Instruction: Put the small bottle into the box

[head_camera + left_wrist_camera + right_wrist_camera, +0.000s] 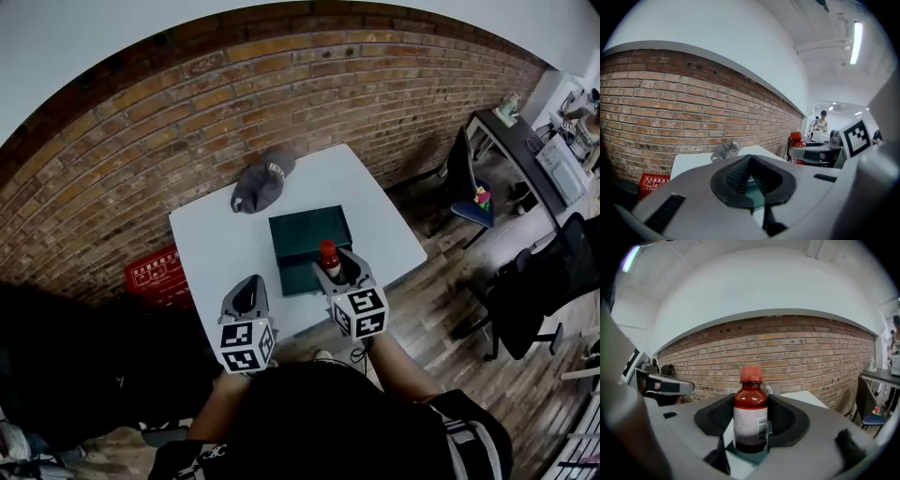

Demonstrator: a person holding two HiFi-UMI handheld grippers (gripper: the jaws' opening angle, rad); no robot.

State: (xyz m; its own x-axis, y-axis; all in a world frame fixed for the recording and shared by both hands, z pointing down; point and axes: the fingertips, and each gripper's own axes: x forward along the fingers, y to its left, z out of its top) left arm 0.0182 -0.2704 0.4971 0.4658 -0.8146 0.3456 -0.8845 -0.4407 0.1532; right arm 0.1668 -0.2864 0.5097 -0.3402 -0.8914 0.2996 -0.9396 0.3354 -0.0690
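Observation:
A small brown bottle [750, 417] with a red cap and a white label stands upright between the jaws of my right gripper [751, 420], which is shut on it. In the head view the bottle [329, 260] hangs over the near part of the dark green box [305, 236], held by the right gripper [338, 269]. The box lies open on the white table [380, 220]. My left gripper [250, 293] hovers over the table's near left edge, left of the box. Its jaws [749, 177] meet with nothing between them.
A grey cap [262, 180] lies on the table's far left part, also in the left gripper view as the grey cap [725, 150]. A red crate [155, 273] stands on the floor to the left. A brick wall runs behind; a chair [472, 185] and desks stand to the right.

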